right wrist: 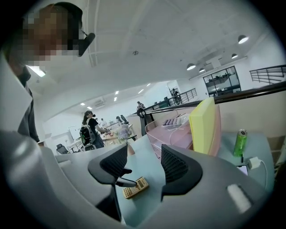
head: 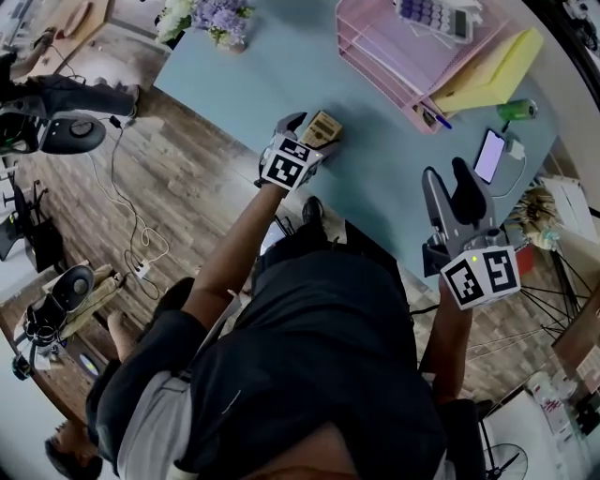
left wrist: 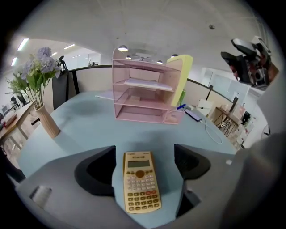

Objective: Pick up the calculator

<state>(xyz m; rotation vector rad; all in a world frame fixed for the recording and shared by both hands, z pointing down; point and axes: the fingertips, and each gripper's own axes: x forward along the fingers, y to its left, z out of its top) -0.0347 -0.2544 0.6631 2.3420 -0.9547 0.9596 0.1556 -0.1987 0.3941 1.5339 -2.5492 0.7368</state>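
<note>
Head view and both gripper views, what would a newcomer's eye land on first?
The flat tan pocket calculator lies on the pale blue table, between the open jaws of the left hand-held gripper, which do not touch it. Behind stands a pink tiered plastic desk organiser with a yellow folder at its right end. The right hand-held gripper hangs open and empty above the table's near edge.

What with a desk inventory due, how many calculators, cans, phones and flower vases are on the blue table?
Calculators: 2, the gold calculator and the grey calculator on top of the pink tray
Cans: 1, the green can
Phones: 1, the phone
Flower vases: 1, the vase of flowers
Total: 5
</note>
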